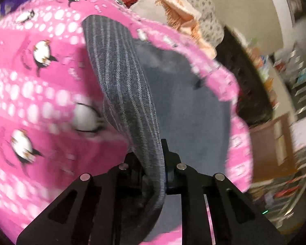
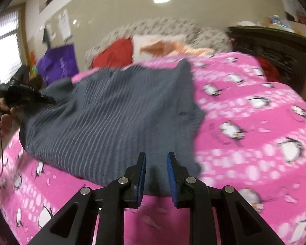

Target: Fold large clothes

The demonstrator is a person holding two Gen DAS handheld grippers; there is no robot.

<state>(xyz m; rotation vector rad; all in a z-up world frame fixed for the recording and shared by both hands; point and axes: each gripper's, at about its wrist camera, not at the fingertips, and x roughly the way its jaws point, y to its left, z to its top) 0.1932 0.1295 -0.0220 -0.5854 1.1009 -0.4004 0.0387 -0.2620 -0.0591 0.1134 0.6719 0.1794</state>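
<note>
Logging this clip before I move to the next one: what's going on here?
A person is folding a grey striped garment spread on a pink penguin blanket. The left hand-held gripper is shut on one edge of the cloth, which drapes up from its fingers. The right hand-held gripper has a fold of the near edge between its blue pads. Both frames are motion-blurred. No fold is finished yet.

A pink penguin-print blanket (image 2: 255,122) is covering the bed. At the far end a red cushion (image 2: 114,54), a white pillow (image 2: 151,40) and an orange fringed cloth (image 2: 173,47) are lying together. A purple bag (image 2: 59,63) is leaning at the far left, a dark dresser (image 2: 275,45) is standing at the far right.
</note>
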